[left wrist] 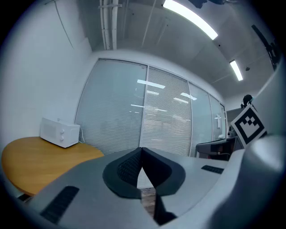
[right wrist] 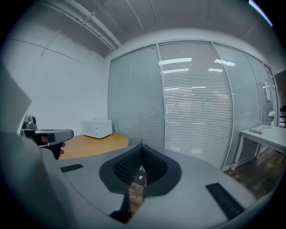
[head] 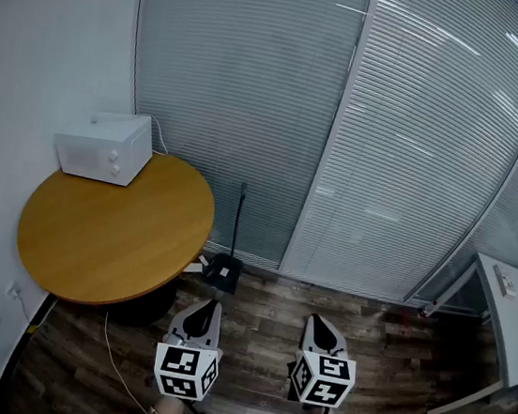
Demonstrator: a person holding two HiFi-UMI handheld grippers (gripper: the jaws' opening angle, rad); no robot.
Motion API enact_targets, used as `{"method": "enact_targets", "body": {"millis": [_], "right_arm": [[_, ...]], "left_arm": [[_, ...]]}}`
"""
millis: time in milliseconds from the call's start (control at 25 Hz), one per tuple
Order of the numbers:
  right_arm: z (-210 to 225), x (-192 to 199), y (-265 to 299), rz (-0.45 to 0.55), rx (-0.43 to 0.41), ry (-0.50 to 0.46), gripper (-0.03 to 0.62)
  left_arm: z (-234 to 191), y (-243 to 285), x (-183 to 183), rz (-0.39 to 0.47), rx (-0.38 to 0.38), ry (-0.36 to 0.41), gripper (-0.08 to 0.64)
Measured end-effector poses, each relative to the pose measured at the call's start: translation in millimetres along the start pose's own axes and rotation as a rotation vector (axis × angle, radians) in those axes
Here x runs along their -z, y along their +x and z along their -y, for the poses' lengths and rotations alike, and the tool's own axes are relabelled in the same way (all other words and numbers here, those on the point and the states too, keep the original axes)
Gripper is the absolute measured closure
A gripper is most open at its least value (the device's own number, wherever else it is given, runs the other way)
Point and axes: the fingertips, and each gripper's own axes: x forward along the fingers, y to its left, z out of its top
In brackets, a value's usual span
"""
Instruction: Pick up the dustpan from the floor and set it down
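Dustpan (head: 223,271) is seen at frame centre, parked on the wood floor (head: 388,379) against the blinds w/ its long handle (head: 239,218) upright, just right of the round table (head: 105,228). It was prob. stowed there out of the walkway, handle reachable from above. A white microwave (head: 104,146) is set on the table, upper left. Left gripper (head: 214,307) and right gripper (head: 314,320) are held at bottom centre, aimed fwd, short of the dustpan. Both jaw pairs are pressed together, tips meeting; nothing is pinched or touched.
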Motion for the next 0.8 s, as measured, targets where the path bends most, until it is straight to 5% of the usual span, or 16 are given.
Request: {"method": "enact_targets", "body": {"millis": [800], "right_arm": [[-16.5,20.9,1.5,-0.022,0.078,0.093,0.560]], "left_arm": [[-43.4,-1.8,14.6,-0.035,0.024,0.005,0.543]]}}
